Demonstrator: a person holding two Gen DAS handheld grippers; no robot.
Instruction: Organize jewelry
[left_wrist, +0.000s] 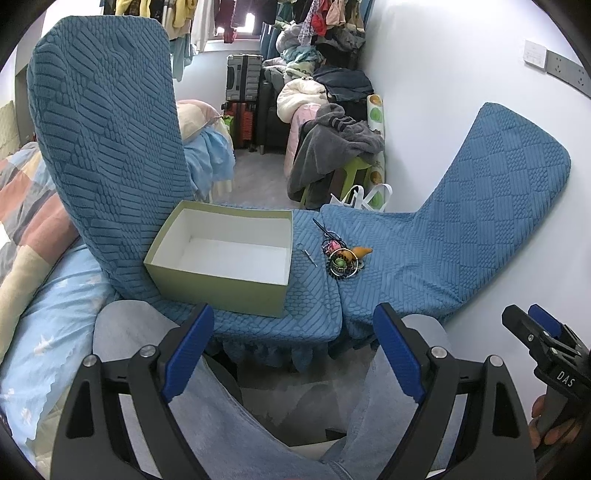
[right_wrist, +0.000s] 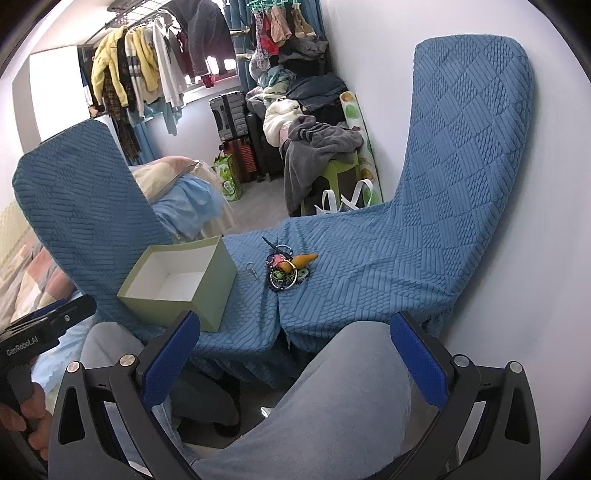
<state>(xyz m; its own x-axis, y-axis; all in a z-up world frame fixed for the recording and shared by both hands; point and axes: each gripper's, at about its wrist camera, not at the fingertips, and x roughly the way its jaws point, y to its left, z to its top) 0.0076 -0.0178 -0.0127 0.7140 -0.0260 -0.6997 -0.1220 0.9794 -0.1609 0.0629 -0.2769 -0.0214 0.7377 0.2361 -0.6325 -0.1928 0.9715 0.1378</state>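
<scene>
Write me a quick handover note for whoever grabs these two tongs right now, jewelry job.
Left tongs: open, empty, held back over the person's lap.
Right tongs: open, empty, also held back.
Green box: open, nothing inside, on the left blue seat.
Jewelry pile (bangles, beads, an orange piece): heaped beside the box, at the seam between the seats.
Small silver piece: loose between box and pile.
Done: nothing boxed yet.
Left: move every piece into the box.
</scene>
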